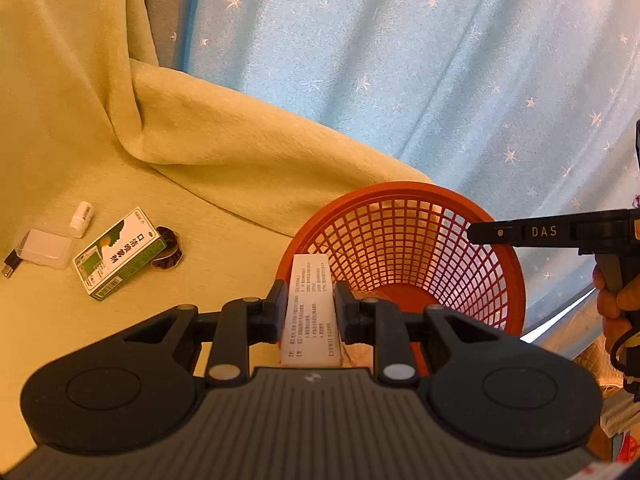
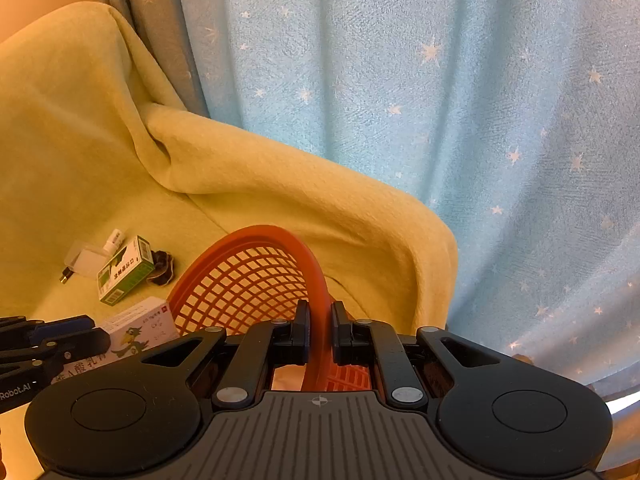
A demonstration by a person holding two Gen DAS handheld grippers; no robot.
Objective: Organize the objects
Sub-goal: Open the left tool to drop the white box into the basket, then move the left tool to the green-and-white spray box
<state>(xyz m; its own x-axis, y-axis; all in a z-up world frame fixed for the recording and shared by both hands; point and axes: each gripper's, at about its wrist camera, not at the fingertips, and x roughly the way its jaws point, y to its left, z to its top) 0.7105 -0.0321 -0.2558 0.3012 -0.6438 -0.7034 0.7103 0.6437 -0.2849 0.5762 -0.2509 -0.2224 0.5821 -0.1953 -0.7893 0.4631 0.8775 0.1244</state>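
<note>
My left gripper (image 1: 310, 294) is shut on a white medicine box (image 1: 310, 304) printed with small text, held at the near rim of the red mesh basket (image 1: 404, 196). The same white box (image 2: 140, 330), with a cartoon bird on it, shows in the right wrist view beside the left gripper (image 2: 92, 336). My right gripper (image 2: 319, 314) is shut on the red basket's rim (image 2: 316, 280), tilting it up. In the left wrist view the right gripper (image 1: 476, 234) reaches in from the right over the basket, with a hand (image 1: 616, 304) on its handle.
On the yellow-green blanket (image 1: 224, 152) at left lie a green-and-white medicine box (image 1: 120, 254), a dark round object (image 1: 168, 250), a small white bottle (image 1: 82, 218), a clear plastic case (image 1: 44, 248) and a small black plug (image 1: 11, 263). A blue star-patterned curtain (image 1: 400, 60) hangs behind.
</note>
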